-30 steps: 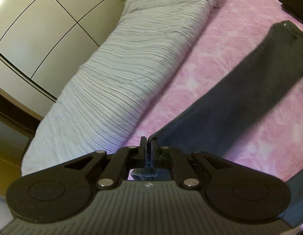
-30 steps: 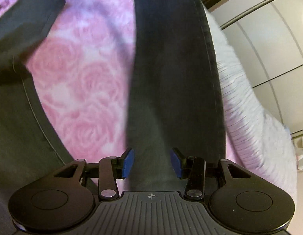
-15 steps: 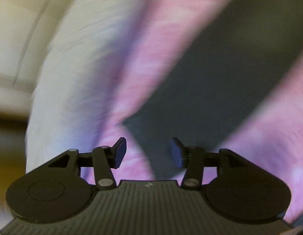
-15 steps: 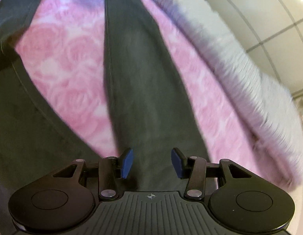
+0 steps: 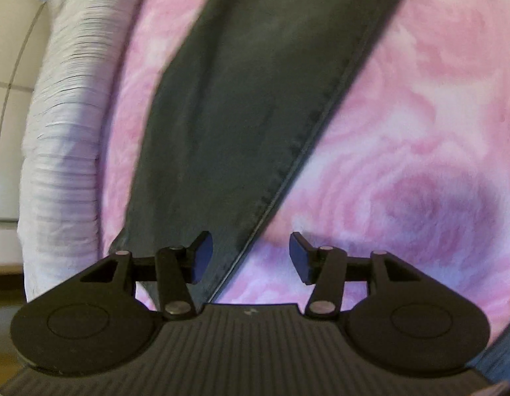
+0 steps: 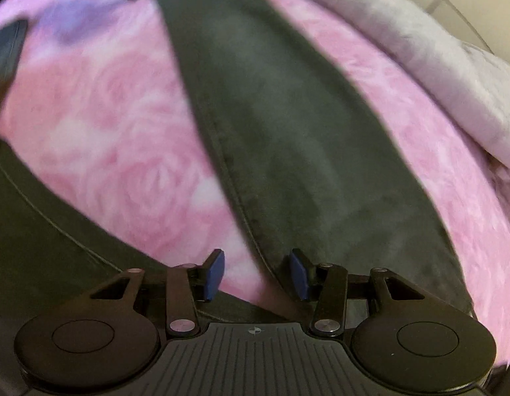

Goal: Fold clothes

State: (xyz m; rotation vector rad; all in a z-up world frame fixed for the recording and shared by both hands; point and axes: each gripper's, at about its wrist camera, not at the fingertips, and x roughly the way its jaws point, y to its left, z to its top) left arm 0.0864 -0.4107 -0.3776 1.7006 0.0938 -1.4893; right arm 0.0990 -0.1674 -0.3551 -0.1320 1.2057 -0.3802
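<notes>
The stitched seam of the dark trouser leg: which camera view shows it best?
The left wrist view. There the seam of the trouser leg runs sharp, stitches visible, down to the open left gripper. In the right wrist view the seam is motion-blurred, a faint line ending beside the open right gripper.

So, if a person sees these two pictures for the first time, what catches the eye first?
First, the dark trouser leg, a long band lying flat across the pink rose-patterned blanket. Next, the open left gripper and open right gripper low in each view, both holding nothing. A pale ribbed cover runs along the bed's edge.
</notes>
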